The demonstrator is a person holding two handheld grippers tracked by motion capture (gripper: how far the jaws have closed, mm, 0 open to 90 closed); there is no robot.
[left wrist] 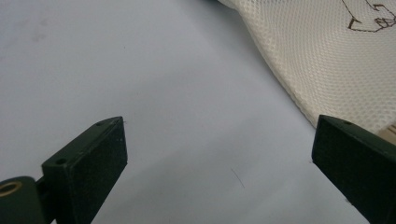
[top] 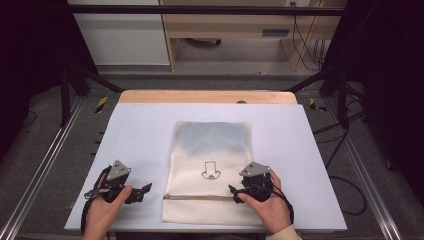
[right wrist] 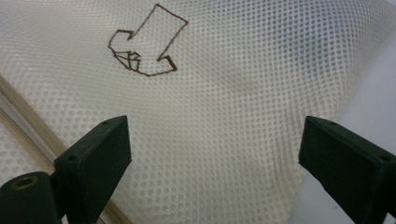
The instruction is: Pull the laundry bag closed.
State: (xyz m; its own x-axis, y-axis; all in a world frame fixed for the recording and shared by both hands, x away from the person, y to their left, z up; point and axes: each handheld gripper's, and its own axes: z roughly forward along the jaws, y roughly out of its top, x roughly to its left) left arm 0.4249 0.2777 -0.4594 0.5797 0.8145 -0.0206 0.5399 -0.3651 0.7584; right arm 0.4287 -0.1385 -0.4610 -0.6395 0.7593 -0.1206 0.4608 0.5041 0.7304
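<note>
Cream mesh bag (top: 210, 165) is lying flat on the desk (top: 140, 135) between both tongs. Left tongs (top: 145, 190) are standing apart over bare desk just beside its edge. Right tongs (top: 234, 192) are gaping above the mesh, near the zipper (top: 197, 197), gripping nothing.

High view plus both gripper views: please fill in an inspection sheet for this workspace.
Surface: pale table top, wooden strip at the far edge.
Job's things: cream mesh laundry bag lying flat, zipper near the front, arrow mark, something bluish inside.
Clutter: nothing seen.
Grippers: left tool open over bare table beside the bag; right tool open at the bag's right edge, holding nothing.
Cables: black leads on the floor at right.
Surroundings: metal frame, wooden furniture behind.
</note>
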